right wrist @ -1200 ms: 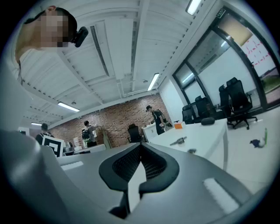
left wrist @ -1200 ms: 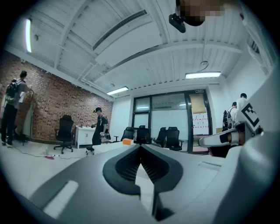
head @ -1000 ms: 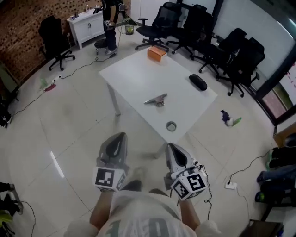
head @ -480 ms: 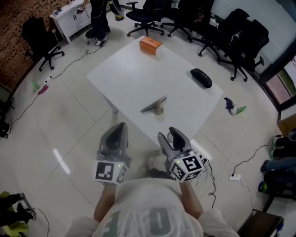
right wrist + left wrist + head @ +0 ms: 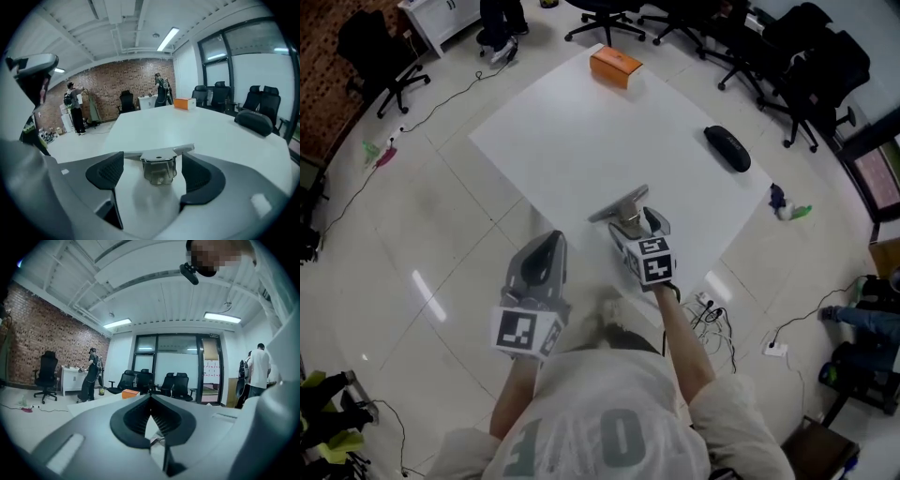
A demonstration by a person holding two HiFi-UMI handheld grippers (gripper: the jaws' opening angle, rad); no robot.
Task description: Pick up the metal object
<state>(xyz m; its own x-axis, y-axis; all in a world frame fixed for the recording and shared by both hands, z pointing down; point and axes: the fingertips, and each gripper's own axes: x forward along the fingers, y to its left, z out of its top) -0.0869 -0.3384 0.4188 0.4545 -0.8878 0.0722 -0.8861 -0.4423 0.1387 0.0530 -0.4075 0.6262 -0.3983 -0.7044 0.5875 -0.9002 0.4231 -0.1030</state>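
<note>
The metal object (image 5: pixel 620 202), a shiny bracket with a flat top plate, stands near the front edge of the white table (image 5: pixel 581 131). My right gripper (image 5: pixel 637 223) reaches over that edge to it. In the right gripper view the metal object (image 5: pixel 159 168) sits between the two dark pads (image 5: pixel 106 171); they stand apart from it on both sides, and the jaws are opening. My left gripper (image 5: pixel 547 246) hangs over the floor just short of the table. In the left gripper view, my left gripper (image 5: pixel 150 401) has its pads meeting at the tips with nothing between them.
An orange box (image 5: pixel 615 66) lies at the table's far corner and a black case (image 5: pixel 727 148) near its right edge. Office chairs (image 5: pixel 811 66) stand beyond the table. Cables (image 5: pixel 710 309) run over the floor to the right of my arms. People stand by the brick wall (image 5: pixel 161 91).
My right gripper has gone forward over the table edge to the metal object and its jaws have spread. The whole view has come nearer to the table. The left gripper stays shut.
</note>
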